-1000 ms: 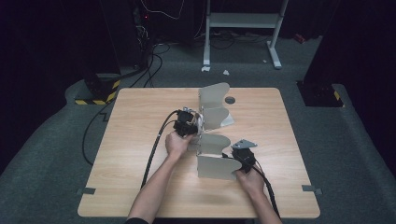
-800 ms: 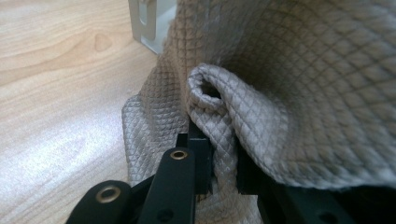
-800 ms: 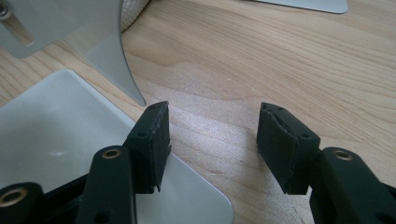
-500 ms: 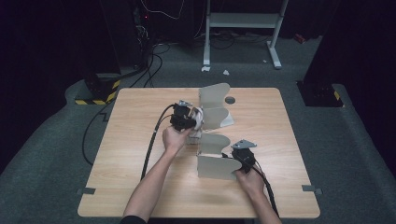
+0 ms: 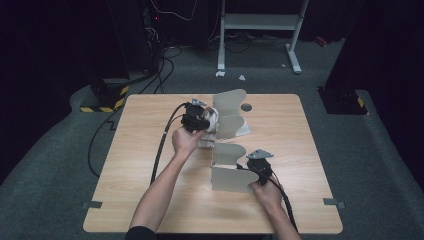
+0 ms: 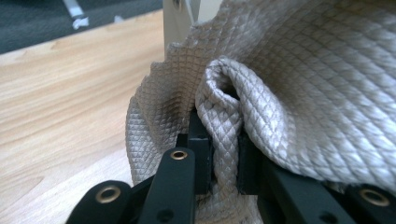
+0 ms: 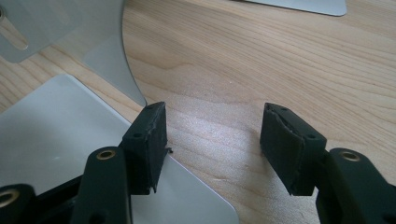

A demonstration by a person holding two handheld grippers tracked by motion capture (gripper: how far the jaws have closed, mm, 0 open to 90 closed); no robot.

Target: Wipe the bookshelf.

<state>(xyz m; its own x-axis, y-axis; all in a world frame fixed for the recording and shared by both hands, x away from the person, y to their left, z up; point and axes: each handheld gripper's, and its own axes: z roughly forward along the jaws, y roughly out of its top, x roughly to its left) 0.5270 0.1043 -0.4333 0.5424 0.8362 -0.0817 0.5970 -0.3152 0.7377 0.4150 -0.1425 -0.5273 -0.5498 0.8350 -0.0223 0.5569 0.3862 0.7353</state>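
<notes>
From the high view, the left gripper [image 5: 200, 120] is held above the middle of the tabletop [image 5: 150, 200], clamped on a pale quilted cloth [image 5: 209, 131] that hangs in a bunch just beside a grey metal rack [image 5: 231, 120] of curved, upright dividers. The right gripper [image 5: 260, 167] sits low at the near end of that rack, next to its front divider [image 5: 232, 180], with nothing between its jaws.

In the left gripper view, the gripper [image 6: 219, 158] has its jaws nearly closed on a rolled fold of the cloth [image 6: 299, 84]. The fabric is soft and limp, with a diamond-stitched surface that looks fairly grippy. It drapes and bulges around the pinch, so it should weigh little but will sag and swing wherever it is not supported. A fold or a hem is the sensible place to grip; a single layer might slip out. A corner of the rack [image 6: 180, 18] stands behind the cloth.

In the right gripper view, the gripper [image 7: 212, 144] has its jaws spread wide over bare wood, holding nothing. The rack's flat base plate [image 7: 56, 135] lies under the left jaw, and a thin divider [image 7: 107, 56] rises beyond it. The sheet metal looks stiff, smooth and probably slippery, best taken by an edge.
</notes>
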